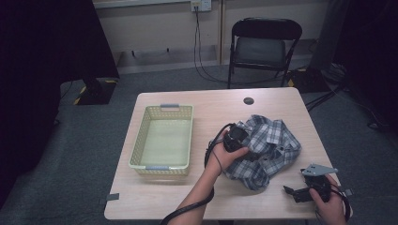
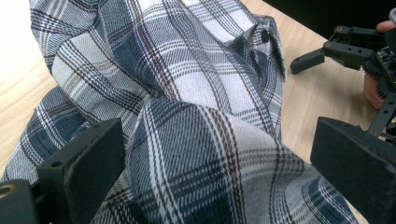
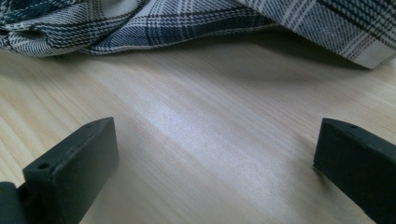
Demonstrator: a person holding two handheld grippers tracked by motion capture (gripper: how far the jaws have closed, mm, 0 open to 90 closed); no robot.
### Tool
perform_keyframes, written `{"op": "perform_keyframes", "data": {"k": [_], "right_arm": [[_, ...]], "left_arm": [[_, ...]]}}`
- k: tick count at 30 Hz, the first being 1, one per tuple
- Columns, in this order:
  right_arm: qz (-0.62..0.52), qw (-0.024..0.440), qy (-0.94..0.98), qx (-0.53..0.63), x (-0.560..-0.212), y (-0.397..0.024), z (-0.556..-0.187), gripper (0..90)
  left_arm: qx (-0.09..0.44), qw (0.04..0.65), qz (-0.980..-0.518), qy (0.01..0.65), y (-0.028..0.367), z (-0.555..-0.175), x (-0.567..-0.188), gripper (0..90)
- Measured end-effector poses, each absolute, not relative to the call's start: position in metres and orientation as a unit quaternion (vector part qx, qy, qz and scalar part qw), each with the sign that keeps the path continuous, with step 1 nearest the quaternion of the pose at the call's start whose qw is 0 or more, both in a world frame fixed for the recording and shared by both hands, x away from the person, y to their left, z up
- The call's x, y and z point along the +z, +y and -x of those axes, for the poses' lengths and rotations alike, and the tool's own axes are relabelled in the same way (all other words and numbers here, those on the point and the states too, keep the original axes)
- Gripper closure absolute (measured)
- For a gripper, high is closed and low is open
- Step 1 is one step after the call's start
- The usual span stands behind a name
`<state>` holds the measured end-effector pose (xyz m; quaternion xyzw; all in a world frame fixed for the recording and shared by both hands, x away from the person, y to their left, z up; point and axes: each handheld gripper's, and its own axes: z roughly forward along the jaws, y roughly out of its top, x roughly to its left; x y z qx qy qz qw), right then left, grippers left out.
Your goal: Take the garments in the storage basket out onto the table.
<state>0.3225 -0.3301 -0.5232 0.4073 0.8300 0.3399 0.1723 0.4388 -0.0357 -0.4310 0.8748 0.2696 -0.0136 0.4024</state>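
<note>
Plaid shirt (image 2: 196,116) bulges between the open jaws of the left gripper (image 1: 236,136); closing should pinch it. Right gripper (image 1: 305,190) waits open.

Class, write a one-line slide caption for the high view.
Left tongs over a crumpled plaid shirt, empty basket alongside.

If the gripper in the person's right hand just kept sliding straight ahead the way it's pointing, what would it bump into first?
Probably the plaid shirt. The right gripper is open, low over bare table, and the shirt's crumpled edge lies across its path ahead. How far off that edge is, I cannot judge.
</note>
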Motion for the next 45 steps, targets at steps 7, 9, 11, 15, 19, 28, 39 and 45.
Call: {"op": "perform_keyframes", "data": {"k": [7,9,11,15,19,28,39,45], "right_arm": [[-0.407,0.172,0.830,0.340,-0.523,-0.330,-0.322,0.0],[-0.407,0.172,0.830,0.340,-0.523,-0.330,-0.323,0.0],[-0.407,0.172,0.830,0.340,-0.523,-0.330,-0.322,0.0],[-0.407,0.172,0.830,0.340,-0.523,-0.330,-0.322,0.0],[-0.407,0.172,0.830,0.340,-0.523,-0.330,-0.322,0.0],[-0.407,0.172,0.830,0.340,-0.523,-0.330,-0.322,0.0],[-0.407,0.172,0.830,0.340,-0.523,-0.330,-0.323,0.0],[-0.407,0.172,0.830,0.340,-0.523,-0.330,-0.322,0.0]], "left_arm": [[-0.017,0.410,-0.872,0.267,-0.026,-0.434,-0.429,2.1],[-0.015,0.411,-0.872,0.265,-0.024,-0.433,-0.429,2.1],[-0.016,0.414,-0.871,0.263,-0.019,-0.431,-0.429,2.1],[-0.016,0.418,-0.870,0.261,-0.014,-0.428,-0.429,2.1],[-0.013,0.417,-0.874,0.247,-0.010,-0.423,-0.428,2.3],[-0.011,0.421,-0.873,0.244,-0.001,-0.417,-0.429,2.3],[-0.014,0.424,-0.872,0.243,0.009,-0.412,-0.431,2.3],[-0.011,0.421,-0.875,0.239,0.015,-0.409,-0.433,2.3]]}}
